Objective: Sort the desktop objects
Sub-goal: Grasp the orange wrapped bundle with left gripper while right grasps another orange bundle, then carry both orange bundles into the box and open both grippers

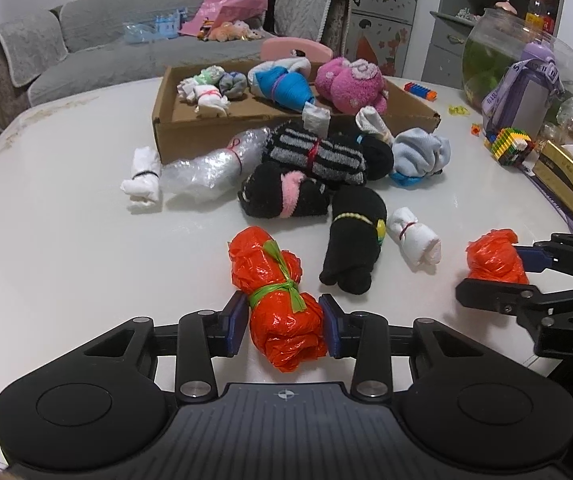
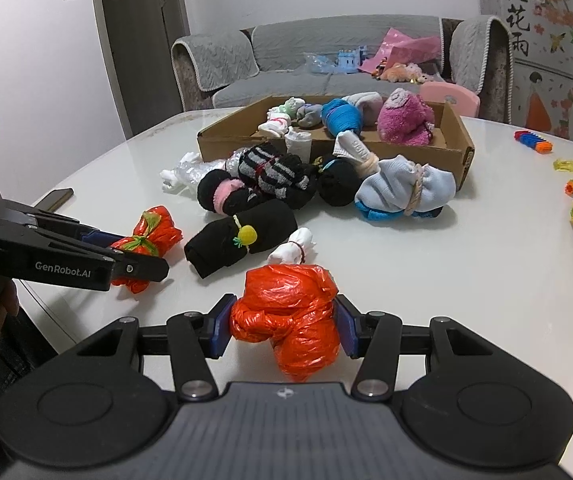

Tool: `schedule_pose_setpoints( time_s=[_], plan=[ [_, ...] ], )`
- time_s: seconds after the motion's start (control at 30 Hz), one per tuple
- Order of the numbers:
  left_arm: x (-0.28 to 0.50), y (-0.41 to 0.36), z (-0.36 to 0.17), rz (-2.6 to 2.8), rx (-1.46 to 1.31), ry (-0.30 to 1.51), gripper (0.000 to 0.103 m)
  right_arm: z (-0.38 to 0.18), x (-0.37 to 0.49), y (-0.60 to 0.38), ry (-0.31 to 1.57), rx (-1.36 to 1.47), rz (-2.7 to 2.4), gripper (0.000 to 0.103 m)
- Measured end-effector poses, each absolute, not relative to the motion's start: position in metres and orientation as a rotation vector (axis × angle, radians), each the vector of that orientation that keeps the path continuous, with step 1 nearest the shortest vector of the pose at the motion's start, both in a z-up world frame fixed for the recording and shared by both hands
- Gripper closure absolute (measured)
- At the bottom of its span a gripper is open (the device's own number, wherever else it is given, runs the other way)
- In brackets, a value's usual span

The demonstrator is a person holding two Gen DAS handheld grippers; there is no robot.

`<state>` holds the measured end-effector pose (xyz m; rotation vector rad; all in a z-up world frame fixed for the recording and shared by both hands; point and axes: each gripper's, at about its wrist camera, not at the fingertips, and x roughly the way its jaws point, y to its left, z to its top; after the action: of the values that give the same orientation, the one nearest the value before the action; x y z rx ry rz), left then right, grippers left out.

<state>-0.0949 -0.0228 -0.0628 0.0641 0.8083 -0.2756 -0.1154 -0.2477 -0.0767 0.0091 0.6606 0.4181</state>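
Two orange plastic-bag bundles lie on the white table (image 1: 66, 220) near its front edge. My left gripper (image 1: 282, 330) is shut on the bundle tied with a green band (image 1: 278, 280); its blue pads press both sides. My right gripper (image 2: 284, 326) is shut on the other orange bundle (image 2: 290, 304), which is knotted on itself. In the right wrist view the left gripper (image 2: 134, 254) shows at the left on the green-tied bundle (image 2: 158, 224). In the left wrist view the right gripper (image 1: 502, 276) shows at the right, holding its bundle (image 1: 490, 256).
A heap of rolled socks (image 1: 318, 160) lies mid-table before a shallow cardboard box (image 1: 214, 128) that holds more rolls. A black sock roll (image 1: 354, 240) and a white roll (image 1: 414, 240) lie between the grippers. A purple bottle (image 1: 526, 92), toy bricks (image 1: 510, 146) and boxes crowd the right.
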Motion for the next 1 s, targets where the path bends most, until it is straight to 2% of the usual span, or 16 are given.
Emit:
schedule_pose_setpoints(
  time_s=[0.23, 0.5, 0.77, 1.0],
  plan=[
    [-0.096, -0.013, -0.036, -0.27, 0.081, 0.773, 0.058, -0.056, -0.117, -0.263, 0.642, 0.029, 0.405, 0.055],
    [-0.066, 0.008, 0.018, -0.249, 0.089, 0.689, 0.058, -0.005, -0.095, -0.29, 0.572, 0.052, 0.39, 0.055],
    [0.007, 0.005, 0.061, -0.269, 0.069, 0.645, 0.058, 0.045, -0.03, -0.288, 0.498, 0.034, 0.403, 0.055],
    [0.094, -0.014, 0.059, -0.309, 0.057, 0.666, 0.058, 0.058, 0.053, -0.256, 0.515, 0.019, 0.447, 0.055]
  ],
)
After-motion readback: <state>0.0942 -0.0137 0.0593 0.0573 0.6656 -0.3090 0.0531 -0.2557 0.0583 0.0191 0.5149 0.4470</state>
